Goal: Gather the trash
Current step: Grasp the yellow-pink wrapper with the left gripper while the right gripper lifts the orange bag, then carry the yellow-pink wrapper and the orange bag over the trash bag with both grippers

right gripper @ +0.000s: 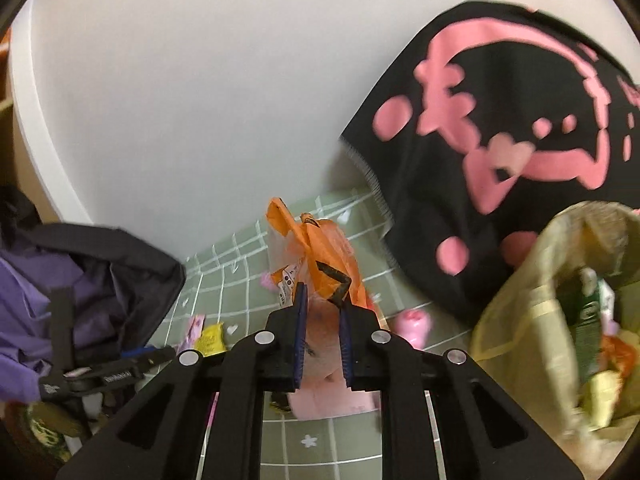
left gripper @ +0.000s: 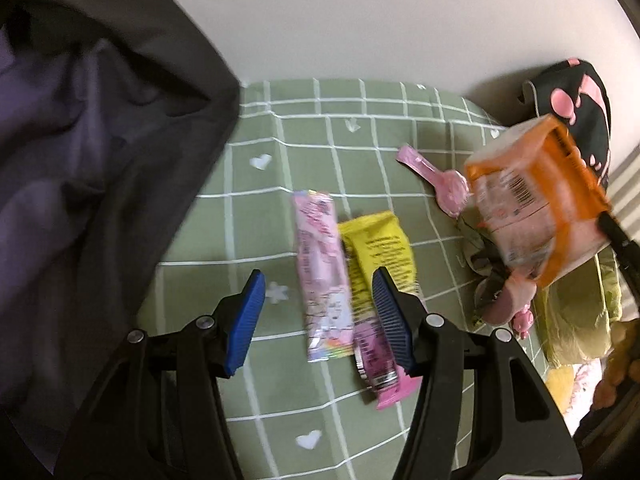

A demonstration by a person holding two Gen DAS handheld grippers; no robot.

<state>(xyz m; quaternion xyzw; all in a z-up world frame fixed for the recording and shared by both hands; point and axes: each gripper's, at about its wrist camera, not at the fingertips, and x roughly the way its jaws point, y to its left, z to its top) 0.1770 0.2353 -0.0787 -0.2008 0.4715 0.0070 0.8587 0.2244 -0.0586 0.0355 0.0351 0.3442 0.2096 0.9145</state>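
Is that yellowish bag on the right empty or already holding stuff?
Holding stuff. The yellowish bag gapes open in the right wrist view, with a green packet and other wrappers visible inside.

Left tool [left gripper: 318, 320] black linkage arms, silver rivets, ribbed blue pads; right tool [right gripper: 322, 316] alike.

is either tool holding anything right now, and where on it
The right tool is shut on the orange wrapper, pinching its lower end. The left tool is open and holds nothing.
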